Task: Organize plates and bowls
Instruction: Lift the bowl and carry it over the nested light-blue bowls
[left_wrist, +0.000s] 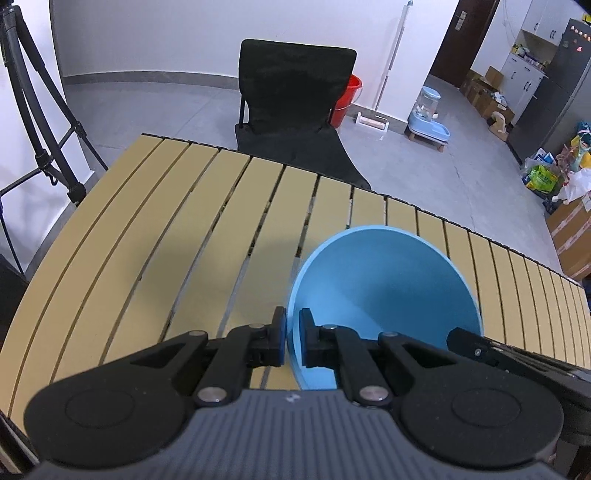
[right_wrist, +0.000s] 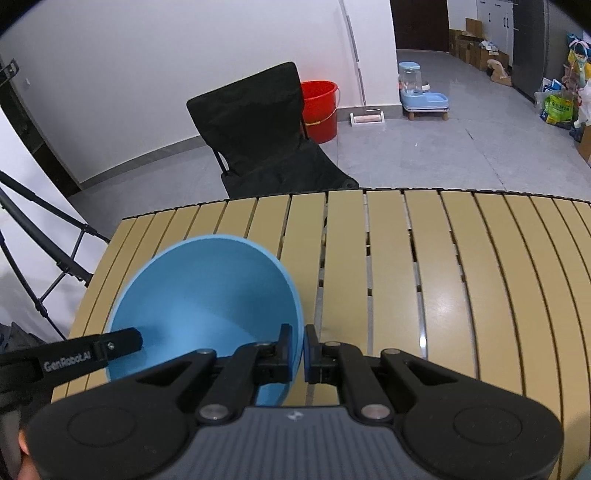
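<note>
Plainly, left gripper (left_wrist: 291, 332) and right gripper (right_wrist: 298, 350) both pinch the blue bowl (left_wrist: 384, 288) rim; one finger reads, seemingly, "GenRobot.AI".

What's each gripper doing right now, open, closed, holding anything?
Left gripper: closed on the left rim of the blue bowl.
Right gripper: closed on the same bowl's right rim.

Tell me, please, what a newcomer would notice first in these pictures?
The blue bowl stands out first, pinched at opposite sides of its rim by the left claw and the right claw over the slatted tan table. Beyond the table's far edge stands a black chair with a red bucket behind it.
</note>
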